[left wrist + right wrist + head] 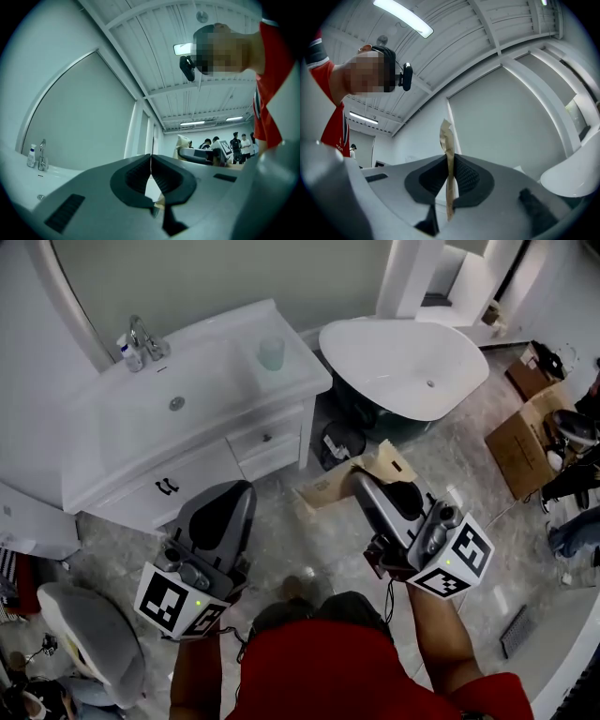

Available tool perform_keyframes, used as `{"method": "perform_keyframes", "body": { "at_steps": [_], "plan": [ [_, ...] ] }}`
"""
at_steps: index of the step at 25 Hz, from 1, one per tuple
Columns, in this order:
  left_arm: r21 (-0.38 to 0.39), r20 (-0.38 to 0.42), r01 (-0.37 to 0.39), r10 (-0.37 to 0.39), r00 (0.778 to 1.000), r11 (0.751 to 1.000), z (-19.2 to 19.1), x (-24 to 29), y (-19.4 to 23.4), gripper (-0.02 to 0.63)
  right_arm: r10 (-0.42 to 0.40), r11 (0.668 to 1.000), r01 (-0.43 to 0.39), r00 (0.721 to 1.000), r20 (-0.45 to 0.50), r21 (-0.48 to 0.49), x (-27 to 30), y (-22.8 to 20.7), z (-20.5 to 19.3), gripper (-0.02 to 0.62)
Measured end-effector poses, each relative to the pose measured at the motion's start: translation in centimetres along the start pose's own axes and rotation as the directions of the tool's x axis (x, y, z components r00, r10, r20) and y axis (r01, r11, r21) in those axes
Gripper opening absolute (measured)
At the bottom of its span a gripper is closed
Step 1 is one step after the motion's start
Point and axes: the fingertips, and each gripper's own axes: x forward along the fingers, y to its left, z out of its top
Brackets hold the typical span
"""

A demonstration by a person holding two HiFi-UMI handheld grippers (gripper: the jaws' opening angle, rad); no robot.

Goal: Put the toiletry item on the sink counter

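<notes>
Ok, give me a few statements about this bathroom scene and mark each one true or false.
1. The right tongs grip a thin tan packet. True.
2. The left tongs hold a toothbrush. False: they are shut with nothing between them.
3. A pale cup stands on the sink counter. True.
4. The packet already lies on the sink counter. False: it is in the right tongs, away from the counter.
5. A small bottle stands by the tap. True.
</notes>
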Motion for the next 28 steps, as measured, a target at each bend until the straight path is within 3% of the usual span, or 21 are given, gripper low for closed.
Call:
{"method": "perform_keyframes", "body": {
  "at_steps": [11, 28],
  "plan": [
    [-0.008, -0.005, -0.001, 0.001, 1.000, 1.000, -1.5, 4.7, 6.5, 0.020, -0.021, 1.000, 0.020, 0.999, -0.025, -0.015, 6.0, -6.6, -1.2, 0.046],
    [0.046, 0.011, -0.108, 0.108, 0.994, 0.993, -3.8, 18.5, 19.2, 0.020, 0.039, 0.997, -0.040, 0.999, -0.018, -0.067, 18.9, -24.1, -1.1, 0.046]
  ]
}}
